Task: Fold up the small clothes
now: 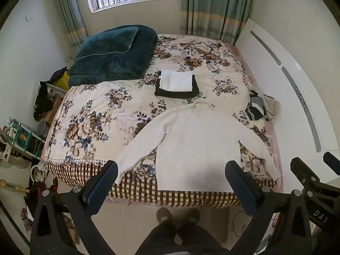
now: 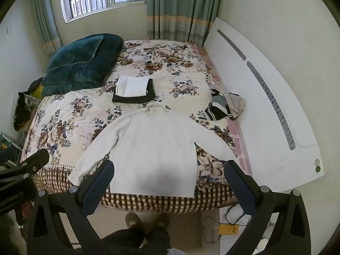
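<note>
A white long-sleeved sweater [image 1: 197, 146] lies flat on the floral bed [image 1: 89, 114], hem at the near edge, sleeves spread out to both sides. It also shows in the right wrist view [image 2: 153, 148]. My left gripper [image 1: 171, 167] is open and empty, held above the hem. My right gripper [image 2: 169, 167] is open and empty, also above the near edge. The right gripper's body shows at the right of the left wrist view. A folded white garment [image 1: 176, 80] lies on a folded black one [image 1: 176, 92] at mid-bed.
A striped and a beige garment [image 1: 261, 106] lie crumpled by the white headboard [image 1: 286, 97]. A teal quilt [image 1: 112, 53] sits at the far left corner. The person's legs and slippers [image 1: 178, 216] stand at the bed's foot. Clutter lines the floor left.
</note>
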`<action>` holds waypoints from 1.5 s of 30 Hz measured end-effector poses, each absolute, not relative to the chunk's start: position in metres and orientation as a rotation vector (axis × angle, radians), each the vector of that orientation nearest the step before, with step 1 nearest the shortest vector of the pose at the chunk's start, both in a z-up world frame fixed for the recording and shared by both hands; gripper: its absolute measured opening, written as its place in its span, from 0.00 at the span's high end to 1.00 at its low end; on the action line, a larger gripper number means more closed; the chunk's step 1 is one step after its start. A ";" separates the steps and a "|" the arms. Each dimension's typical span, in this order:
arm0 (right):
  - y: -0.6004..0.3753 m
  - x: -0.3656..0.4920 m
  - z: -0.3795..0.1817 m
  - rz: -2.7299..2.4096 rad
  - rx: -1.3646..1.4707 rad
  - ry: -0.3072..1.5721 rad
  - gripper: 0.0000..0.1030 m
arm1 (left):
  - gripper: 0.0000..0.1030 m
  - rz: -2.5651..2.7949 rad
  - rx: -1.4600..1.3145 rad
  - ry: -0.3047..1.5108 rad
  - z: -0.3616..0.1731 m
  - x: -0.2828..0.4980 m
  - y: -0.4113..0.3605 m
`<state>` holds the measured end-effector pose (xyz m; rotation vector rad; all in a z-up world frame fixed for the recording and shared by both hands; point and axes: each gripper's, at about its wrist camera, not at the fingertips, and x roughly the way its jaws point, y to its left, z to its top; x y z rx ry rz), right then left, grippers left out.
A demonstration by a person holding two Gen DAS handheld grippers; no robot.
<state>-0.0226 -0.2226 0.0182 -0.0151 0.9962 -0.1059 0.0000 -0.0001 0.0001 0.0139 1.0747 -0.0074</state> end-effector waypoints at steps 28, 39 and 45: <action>-0.219 -0.028 0.032 -0.108 -0.028 0.988 0.00 | 0.00 -0.010 -0.006 1.057 0.008 0.001 0.007; -0.220 -0.027 0.046 -0.109 -0.032 0.980 0.00 | 0.00 -0.013 -0.012 1.053 0.018 0.004 0.008; -0.219 -0.028 0.045 -0.110 -0.034 0.978 0.00 | 0.00 -0.016 -0.014 1.050 0.019 0.003 0.006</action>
